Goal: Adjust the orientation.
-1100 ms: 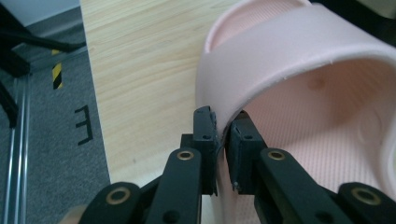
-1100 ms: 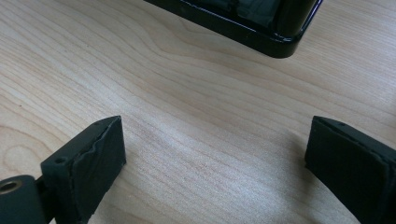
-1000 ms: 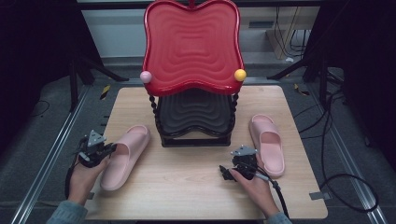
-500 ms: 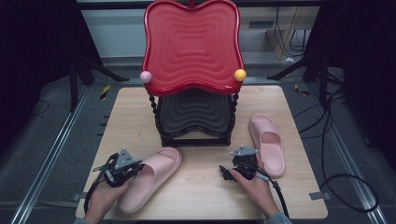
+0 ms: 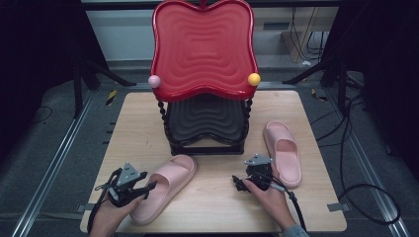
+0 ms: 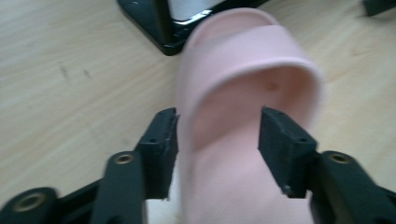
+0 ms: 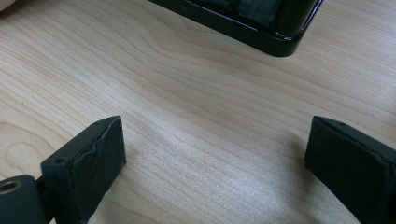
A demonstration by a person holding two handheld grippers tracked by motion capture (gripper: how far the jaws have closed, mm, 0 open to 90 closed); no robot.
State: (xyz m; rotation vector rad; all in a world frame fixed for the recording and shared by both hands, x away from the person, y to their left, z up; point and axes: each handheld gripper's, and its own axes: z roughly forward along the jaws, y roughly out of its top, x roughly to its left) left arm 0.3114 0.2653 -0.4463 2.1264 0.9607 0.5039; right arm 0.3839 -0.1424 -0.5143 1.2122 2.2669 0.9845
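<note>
A pink slipper (image 5: 165, 187) lies slanted near the table's front, its toe close to the black rack base (image 5: 207, 148). My left gripper (image 5: 150, 186) is at its heel end. In the left gripper view the slipper (image 6: 247, 79) runs up between the jaws of my left gripper (image 6: 217, 140), which have just been opening and stand apart, not pressing on it. A second pink slipper (image 5: 282, 150) lies at the right. Just left of it, my right gripper (image 5: 237, 183) is held low. The right gripper (image 7: 215, 154) is open over bare wood.
A two-tier rack stands mid-table, with a tilted red tray (image 5: 202, 49) on top and a black tray (image 5: 207, 118) below. Pink and yellow balls sit on its posts. The rack base (image 7: 261, 32) is just ahead of the right gripper. Cables trail off the wooden table (image 5: 306, 113) at the right.
The left hand has dragged the slipper from the table's left side towards the front middle and turned it. Its jaws, earlier shut on the slipper, now stand apart. The right hand kept still.
</note>
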